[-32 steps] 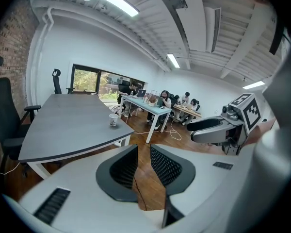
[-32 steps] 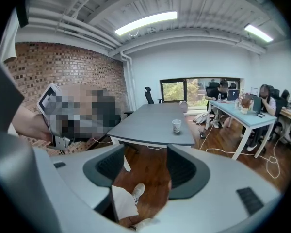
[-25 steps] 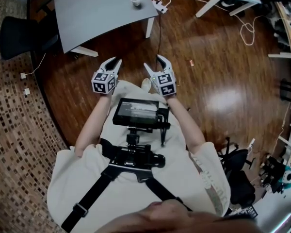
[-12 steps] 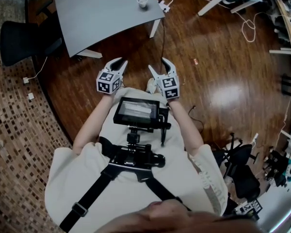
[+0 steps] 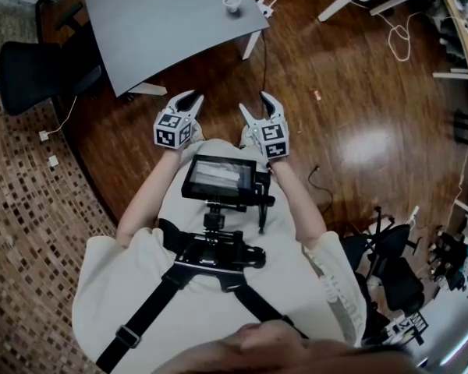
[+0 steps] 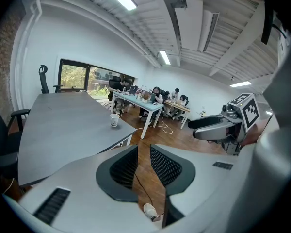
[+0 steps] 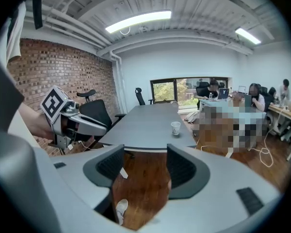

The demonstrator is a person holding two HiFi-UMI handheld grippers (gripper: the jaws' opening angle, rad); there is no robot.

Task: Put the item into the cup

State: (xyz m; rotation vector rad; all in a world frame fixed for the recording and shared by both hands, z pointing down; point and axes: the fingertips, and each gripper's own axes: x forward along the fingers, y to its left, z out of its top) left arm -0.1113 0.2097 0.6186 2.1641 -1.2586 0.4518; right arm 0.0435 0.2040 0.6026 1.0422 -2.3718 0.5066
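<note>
Fingers (image 6: 168, 167) of the left gripper (image 5: 189, 100) stand slightly apart, with only floor showing between them. Those of the right gripper (image 5: 253, 104) stand wider apart and are likewise empty. We hold both grippers side by side before the chest, pointed forward and down. The cup (image 5: 232, 2) stands upright near the corner of the grey table (image 5: 156, 29), ahead of both grippers and well apart from them. It lies almost in line with the right jaws, but left of the gap in the left gripper view, so we judge the right gripper better placed. We find no item in any view; locate it first.
</note>
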